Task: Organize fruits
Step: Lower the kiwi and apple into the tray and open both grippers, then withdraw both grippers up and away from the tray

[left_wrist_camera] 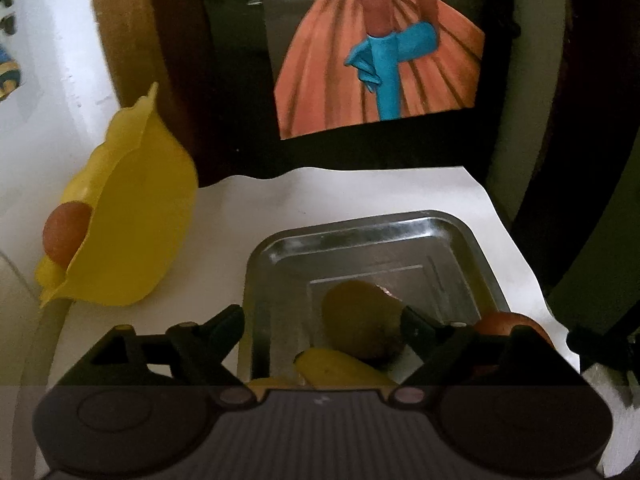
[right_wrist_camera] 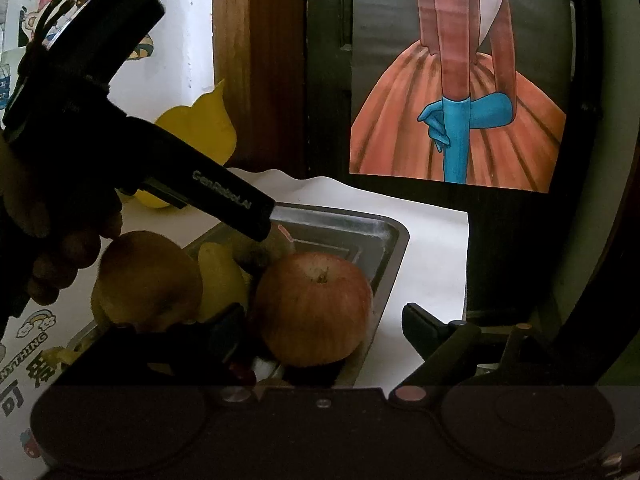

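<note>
The fruits lie mostly in a metal tray (left_wrist_camera: 452, 236) on a white sheet (left_wrist_camera: 360, 192).

Left wrist view: the left gripper (left_wrist_camera: 323, 320) stands with jaws wide, empty. A brownish-green pear (left_wrist_camera: 360, 320) lies in the tray between the fingertips, closer to the right finger, which appears to touch it or nearly so. A yellow fruit (left_wrist_camera: 340, 368), kind unclear, lies just below the pear. A yellow bowl (left_wrist_camera: 136, 232) stands apart to the left, tilted, with a round orange-red fruit (left_wrist_camera: 66, 236) at its rim. The pear is judged firm, smooth and moderately heavy; grip it across its broad belly, not the narrow neck.

Right wrist view: the right gripper (right_wrist_camera: 323, 320) also stands wide and empty. A red apple (right_wrist_camera: 316, 308) rests at the near corner of the tray (right_wrist_camera: 392, 232), between the jaws and nearer the left finger. The apple is judged rigid, waxy and liable to roll; grip it across its widest girth. A second roundish fruit (right_wrist_camera: 148, 276) lies left of it. The person's hand (right_wrist_camera: 56, 248) holds the left gripper above.
</note>
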Tool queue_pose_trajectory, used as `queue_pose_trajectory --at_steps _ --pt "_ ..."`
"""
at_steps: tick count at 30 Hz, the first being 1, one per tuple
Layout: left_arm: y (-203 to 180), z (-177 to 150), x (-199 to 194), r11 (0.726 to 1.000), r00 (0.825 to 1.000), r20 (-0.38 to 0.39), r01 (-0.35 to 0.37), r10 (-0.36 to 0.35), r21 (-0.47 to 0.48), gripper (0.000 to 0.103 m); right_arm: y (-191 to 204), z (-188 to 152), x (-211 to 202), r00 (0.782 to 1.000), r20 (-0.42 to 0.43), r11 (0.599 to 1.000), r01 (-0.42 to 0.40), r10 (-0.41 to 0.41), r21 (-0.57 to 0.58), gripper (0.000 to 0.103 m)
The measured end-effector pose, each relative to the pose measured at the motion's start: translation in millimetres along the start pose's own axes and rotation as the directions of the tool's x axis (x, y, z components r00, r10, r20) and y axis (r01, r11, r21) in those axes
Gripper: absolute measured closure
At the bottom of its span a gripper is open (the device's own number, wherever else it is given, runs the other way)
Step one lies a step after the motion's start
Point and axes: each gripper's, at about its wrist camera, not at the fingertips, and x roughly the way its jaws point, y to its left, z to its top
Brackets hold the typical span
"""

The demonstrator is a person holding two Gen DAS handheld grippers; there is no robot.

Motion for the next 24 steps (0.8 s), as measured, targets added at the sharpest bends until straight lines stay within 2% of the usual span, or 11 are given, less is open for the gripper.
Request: queue_pose_trajectory --at_steps 5,13,18,24 --pt "1.7 -7.1 -8.1 0.999 0.999 0.049 -0.019 0.021 -0.042 0.014 -2.1 -0.2 -9.4 1.0 0.02 1.0 -0.001 0.001 -0.002 0.011" --pt "-0.5 -13.8 -39.1 0.993 0.986 0.151 -0.05 0.066 -0.106 0.008 -3.2 1.4 -31.4 0.998 0.061 1.0 -0.005 0.004 0.009 0.006" --pt "-0.5 -20.5 -66.7 0.983 0.975 0.186 -0.091 0.12 -0.159 0.005 -3.1 4.6 -48.1 0.995 0.092 1.0 -0.027 0.026 0.006 0.002" --pt "1.2 -40.8 -103.0 0.957 0.959 0.187 -0.167 0.214 -0.239 0.004 -8.0 8.4 -72.7 0.988 0.128 0.997 -0.079 0.081 -0.021 0.001"
